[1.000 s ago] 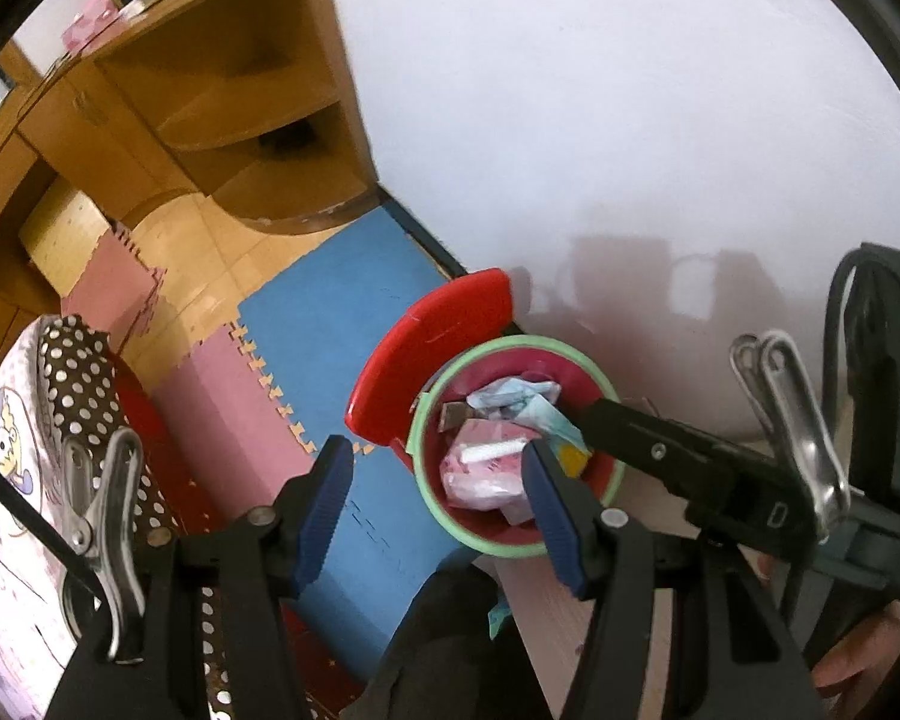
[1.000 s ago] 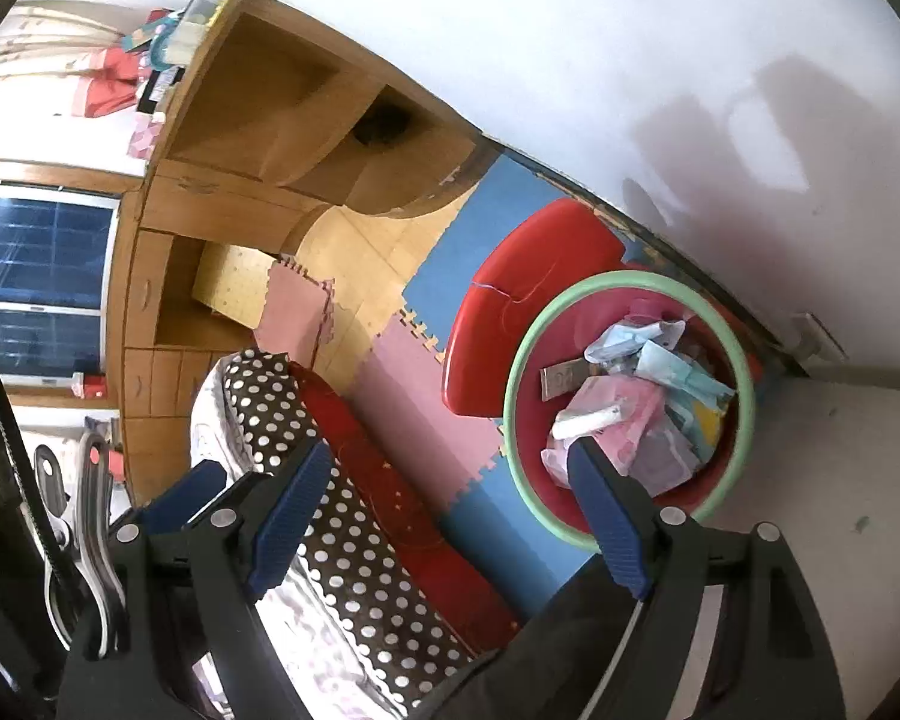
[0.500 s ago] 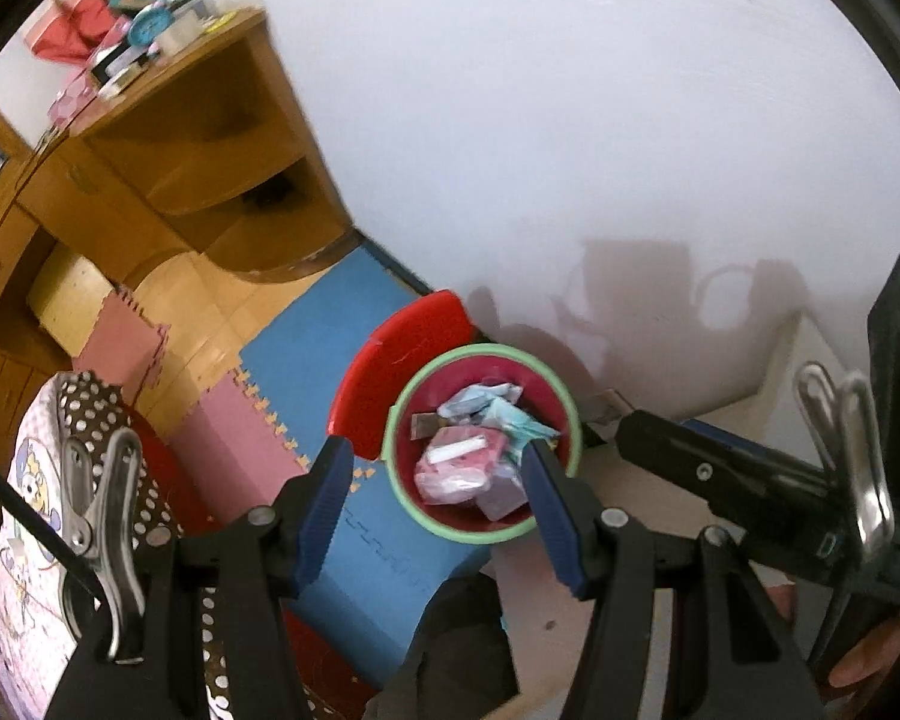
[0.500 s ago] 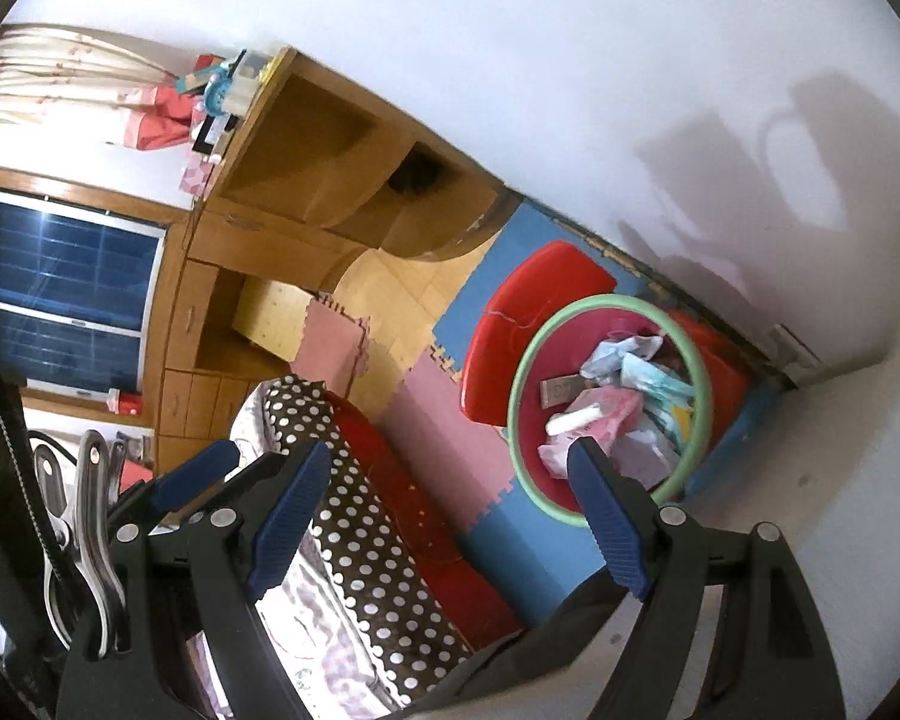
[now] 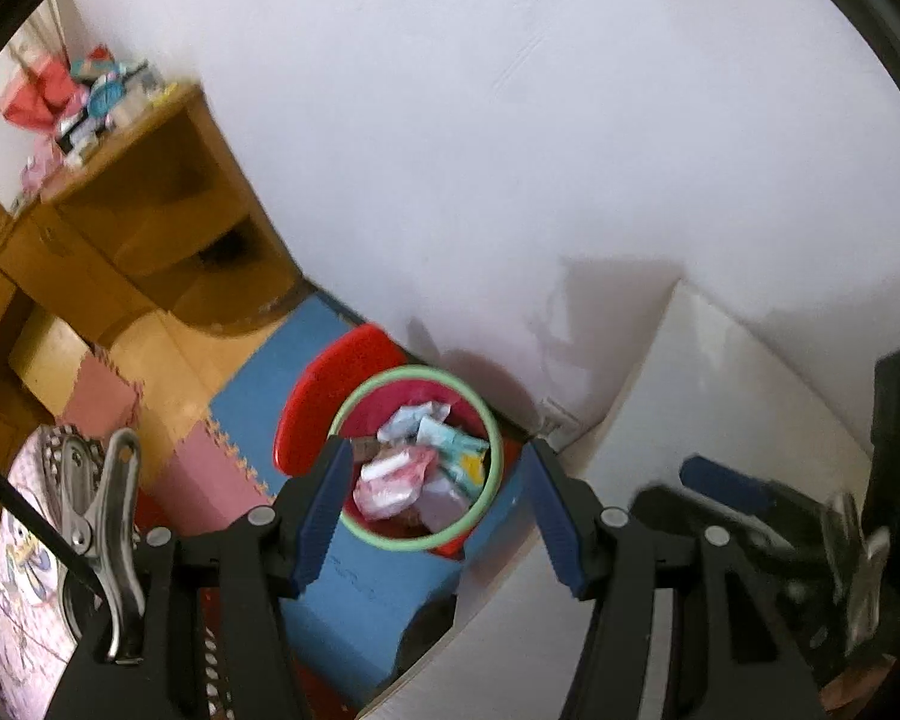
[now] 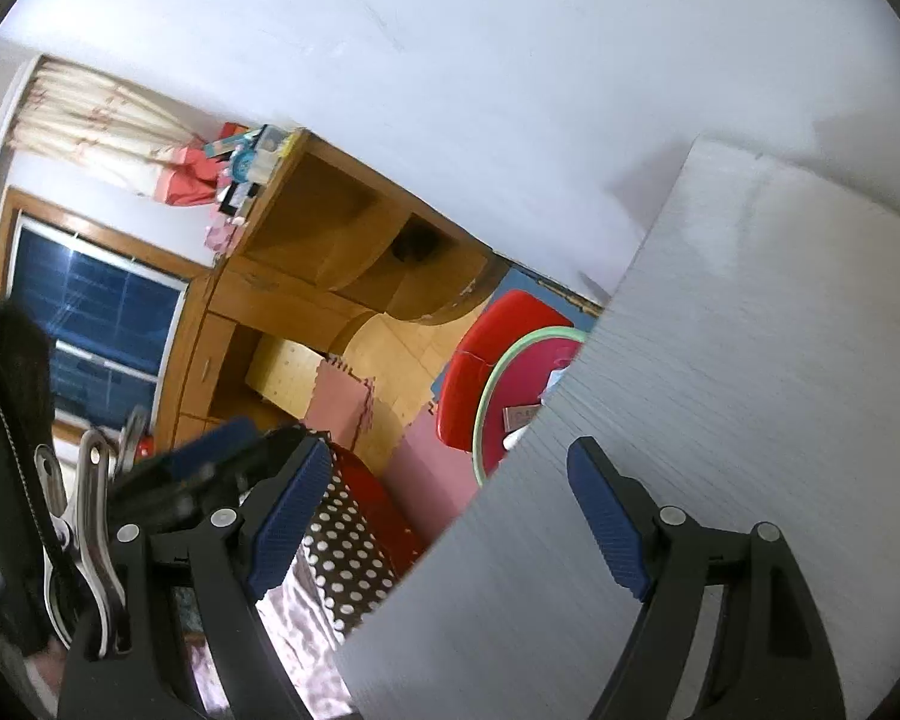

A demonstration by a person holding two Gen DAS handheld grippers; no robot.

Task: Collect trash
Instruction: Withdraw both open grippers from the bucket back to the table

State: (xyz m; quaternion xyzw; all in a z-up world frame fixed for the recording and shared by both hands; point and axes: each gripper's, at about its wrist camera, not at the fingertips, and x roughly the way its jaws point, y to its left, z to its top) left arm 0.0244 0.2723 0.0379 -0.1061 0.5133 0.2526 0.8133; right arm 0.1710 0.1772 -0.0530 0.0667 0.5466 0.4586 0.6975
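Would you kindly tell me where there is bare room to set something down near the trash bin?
The white tabletop is bare across what shows, bordered by the wall. The blue floor mat between the wooden shelf unit and the red lid is free. The trash bin is crowded with wrappers.

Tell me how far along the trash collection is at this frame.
Done: the red bin with the green rim on the floor already holds wrappers and crumpled paper. In hand: nothing; the left gripper and right gripper both show open, empty jaws. Left: no loose trash shows on the white table, though little of it is visible.
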